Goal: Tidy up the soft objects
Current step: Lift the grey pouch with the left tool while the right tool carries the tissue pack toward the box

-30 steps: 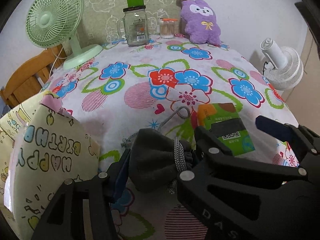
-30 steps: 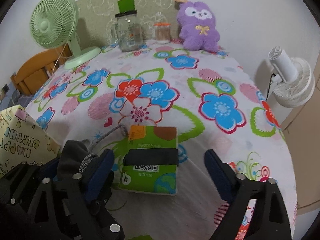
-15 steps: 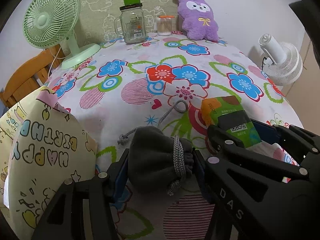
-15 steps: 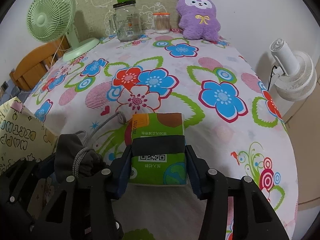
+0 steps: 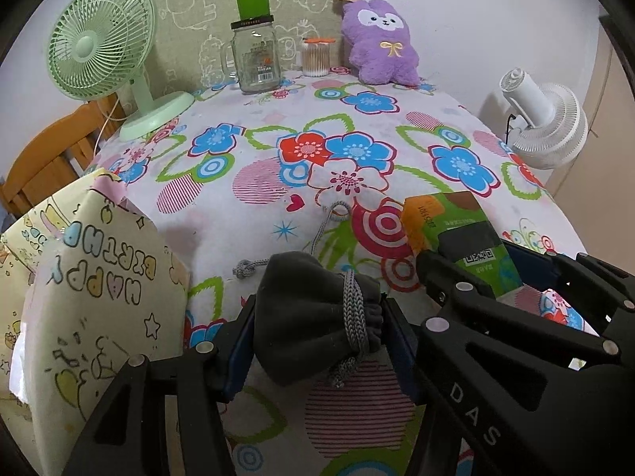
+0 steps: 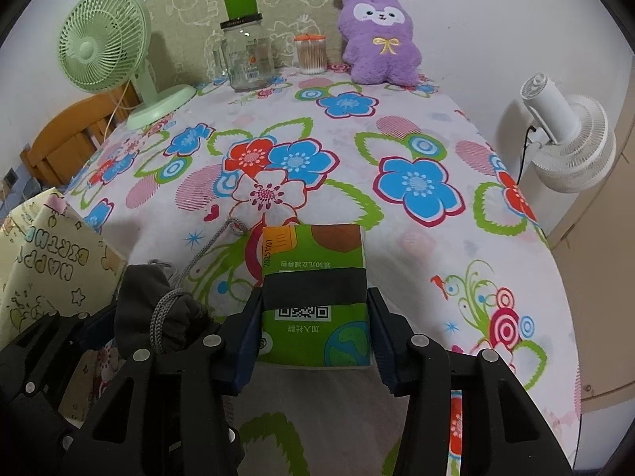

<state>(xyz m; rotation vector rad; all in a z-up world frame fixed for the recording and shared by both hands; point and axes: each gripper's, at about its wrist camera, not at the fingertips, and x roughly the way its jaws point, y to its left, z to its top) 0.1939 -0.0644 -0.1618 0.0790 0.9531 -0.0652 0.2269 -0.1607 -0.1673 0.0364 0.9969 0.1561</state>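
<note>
A dark grey drawstring pouch point(image 5: 313, 317) sits between the blue pads of my left gripper point(image 5: 317, 337), which is shut on it; its grey cord point(image 5: 323, 230) trails over the flowered tablecloth point(image 5: 357, 150). In the right wrist view my right gripper point(image 6: 315, 329) is shut on a green tissue pack point(image 6: 315, 277) with a dark band and a QR code, pads pressing both its sides. The same pouch point(image 6: 158, 309) shows at lower left there. A purple plush toy point(image 6: 379, 35) leans against the back wall.
A "Happy Birthday" paper gift bag point(image 5: 79, 301) stands at the table's near left edge. At the back are a green desk fan point(image 5: 103, 51), a glass jar mug point(image 5: 254, 55) and a cotton-swab jar point(image 5: 316, 57). A white fan point(image 6: 563, 139) stands off the right edge; a wooden chair point(image 6: 67, 139) is on the left.
My right gripper closed from wide open onto the sides of the green tissue pack. The left gripper kept its hold on the pouch and stayed in place.
</note>
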